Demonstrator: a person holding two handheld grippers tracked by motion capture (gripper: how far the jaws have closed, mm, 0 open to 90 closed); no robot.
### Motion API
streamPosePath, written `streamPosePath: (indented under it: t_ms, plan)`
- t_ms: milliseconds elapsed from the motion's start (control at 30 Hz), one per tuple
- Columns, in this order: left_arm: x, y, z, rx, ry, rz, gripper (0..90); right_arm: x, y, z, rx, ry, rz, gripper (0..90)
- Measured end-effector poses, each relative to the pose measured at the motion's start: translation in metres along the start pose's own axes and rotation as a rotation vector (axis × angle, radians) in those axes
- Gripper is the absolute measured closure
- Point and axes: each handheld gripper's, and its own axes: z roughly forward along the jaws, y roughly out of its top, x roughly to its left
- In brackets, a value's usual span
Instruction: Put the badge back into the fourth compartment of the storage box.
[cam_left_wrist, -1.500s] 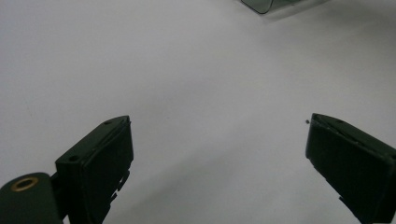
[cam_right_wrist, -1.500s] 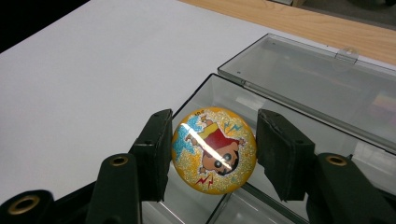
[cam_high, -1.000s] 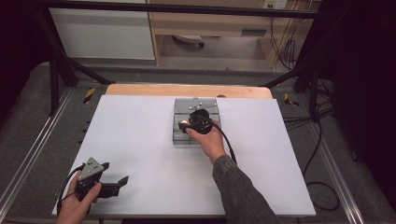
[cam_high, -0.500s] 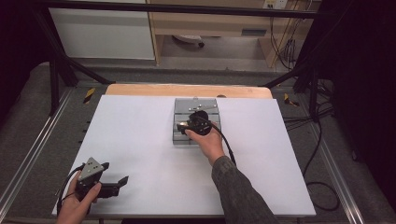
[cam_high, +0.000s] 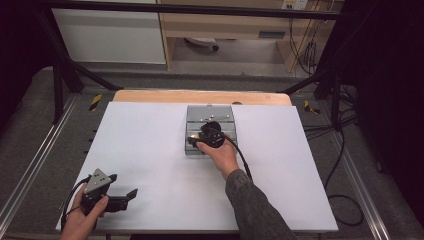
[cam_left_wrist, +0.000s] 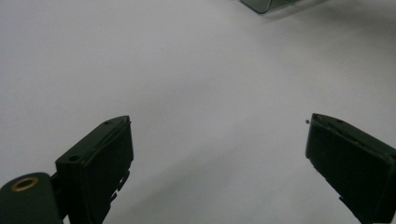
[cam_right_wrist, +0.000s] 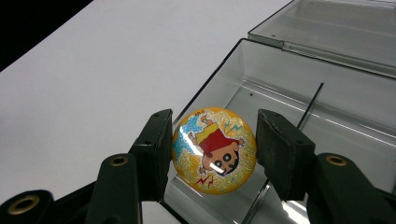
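**Badge held over the box**

My right gripper (cam_right_wrist: 212, 154) is clamping a round cartoon badge (cam_right_wrist: 214, 150) edge to edge above the open clear box (cam_right_wrist: 327, 98). My left gripper (cam_left_wrist: 217, 158) is resting with jaws apart over the white table (cam_high: 150, 145).

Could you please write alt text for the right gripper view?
The right gripper clamps a round glittery cartoon badge between its black jaws, over the near corner of an open clear plastic box on a white table.

Between the matt black jaws, the round badge (cam_right_wrist: 214, 150) looks glossy and glittery; behind it, the box (cam_right_wrist: 327, 107) is smooth clear plastic on a matt white table (cam_right_wrist: 93, 79).
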Motion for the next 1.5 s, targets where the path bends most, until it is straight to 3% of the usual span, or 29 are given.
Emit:
streamPosePath:
  t_ms: [533, 767, 900, 1133, 1267, 1500]
  plan:
    - [0.0, 0.0, 0.0, 0.002, -0.001, 0.002, 7.7, 0.003, -0.003, 0.003, 0.019, -0.005, 0.018, 43.6]
    - [0.0, 0.0, 0.0, 0.003, 0.0, 0.003, 7.7, 0.006, -0.002, 0.001, 0.004, -0.011, -0.003, 43.5]
    - [0.0, 0.0, 0.0, 0.004, -0.001, 0.003, 7.7, 0.008, -0.001, -0.001, 0.003, -0.015, -0.023, 32.1]
    - [0.0, 0.0, 0.0, 0.003, 0.001, 0.001, 7.5, 0.013, 0.003, -0.008, -0.028, -0.091, -0.064, 4.6]
    - [0.0, 0.0, 0.0, 0.004, 0.005, -0.001, 7.5, 0.017, 0.004, -0.016, -0.052, -0.122, -0.114, 3.5]
    - [0.0, 0.0, 0.0, -0.002, 0.01, -0.003, 7.5, 0.019, 0.005, -0.031, -0.104, -0.079, -0.142, 3.5]
